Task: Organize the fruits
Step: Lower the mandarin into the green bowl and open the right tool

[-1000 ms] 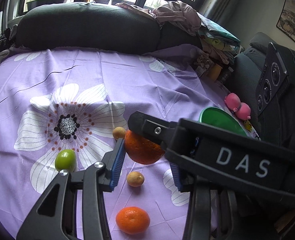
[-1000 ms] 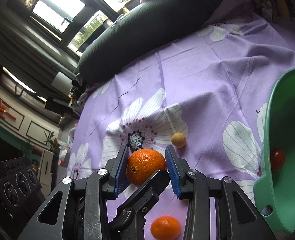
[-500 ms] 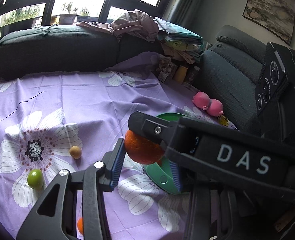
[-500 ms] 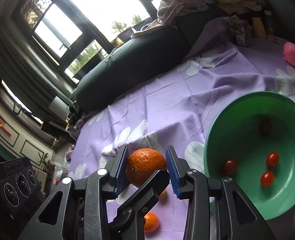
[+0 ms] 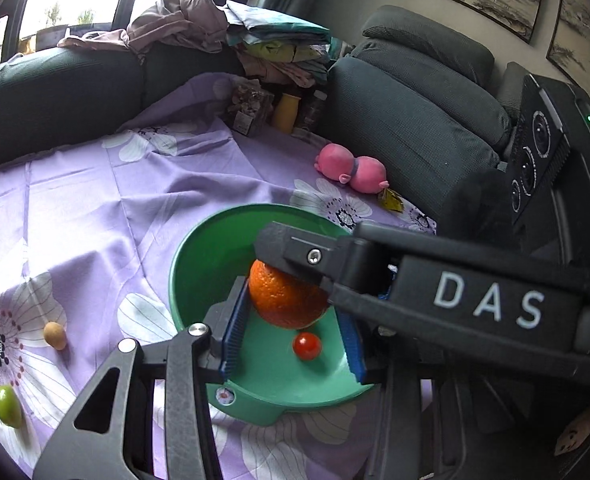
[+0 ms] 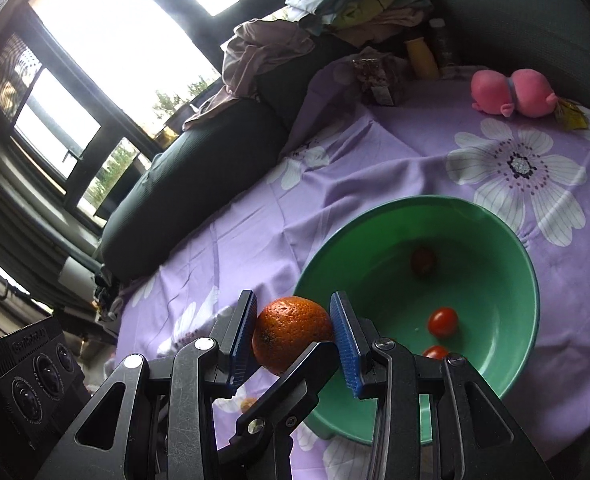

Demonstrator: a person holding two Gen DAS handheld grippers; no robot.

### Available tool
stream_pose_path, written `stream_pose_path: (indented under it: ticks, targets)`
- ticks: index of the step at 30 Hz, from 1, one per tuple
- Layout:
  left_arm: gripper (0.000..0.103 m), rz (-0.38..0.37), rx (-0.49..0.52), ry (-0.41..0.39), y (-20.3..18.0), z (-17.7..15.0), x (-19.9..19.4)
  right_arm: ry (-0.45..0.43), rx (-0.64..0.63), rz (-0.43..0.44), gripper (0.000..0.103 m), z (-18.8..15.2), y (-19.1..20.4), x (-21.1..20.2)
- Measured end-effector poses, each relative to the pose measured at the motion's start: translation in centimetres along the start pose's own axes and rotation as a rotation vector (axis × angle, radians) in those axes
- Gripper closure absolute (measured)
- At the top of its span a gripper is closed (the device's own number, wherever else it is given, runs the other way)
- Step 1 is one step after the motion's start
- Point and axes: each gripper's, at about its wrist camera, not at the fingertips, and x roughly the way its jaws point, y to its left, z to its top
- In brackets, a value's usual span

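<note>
My right gripper (image 6: 294, 338) is shut on an orange (image 6: 292, 333), held just over the near left rim of the green bowl (image 6: 511, 236). The bowl holds small red tomatoes (image 6: 442, 321). In the left wrist view my left gripper (image 5: 291, 336) stands open around the same orange (image 5: 285, 300); its left pad is at the fruit, its right pad apart. The right gripper's finger (image 5: 311, 258) crosses over the orange above the bowl (image 5: 183, 272), where one tomato (image 5: 306, 345) shows. A tan fruit (image 5: 54, 335) and a green fruit (image 5: 8, 406) lie on the cloth at left.
The purple flowered cloth (image 5: 95, 208) covers the surface. A pink plush toy (image 5: 351, 170) lies beyond the bowl, bottles and packets (image 5: 283, 112) at the far edge. Dark sofa cushions (image 5: 411, 120) ring the back and right. Another orange fruit (image 6: 248, 403) peeks below my right gripper.
Both grippers have carried the orange to the right, from over the flower print to over the green bowl. The loose fruits on the cloth now lie far left.
</note>
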Motion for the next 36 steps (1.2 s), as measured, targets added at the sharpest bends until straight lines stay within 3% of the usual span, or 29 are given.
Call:
stream_pose_path:
  ticks: [21, 32, 36]
  targets:
    - [0.061, -0.027, -0.035, 0.118, 0.1, -1.1, 3.3, 0.130, 0.071, -0.095, 0.062, -0.2, -3.0, 2.2]
    - [0.061, -0.039, -0.053, 0.150, 0.3, -1.3, 4.1, 0.146, 0.095, -0.127, 0.062, -0.2, -3.4, 2.4]
    - [0.059, -0.027, -0.041, 0.114, 0.4, -1.0, 2.8, 0.123, 0.095, -0.140, 0.062, -0.1, -3.3, 2.1]
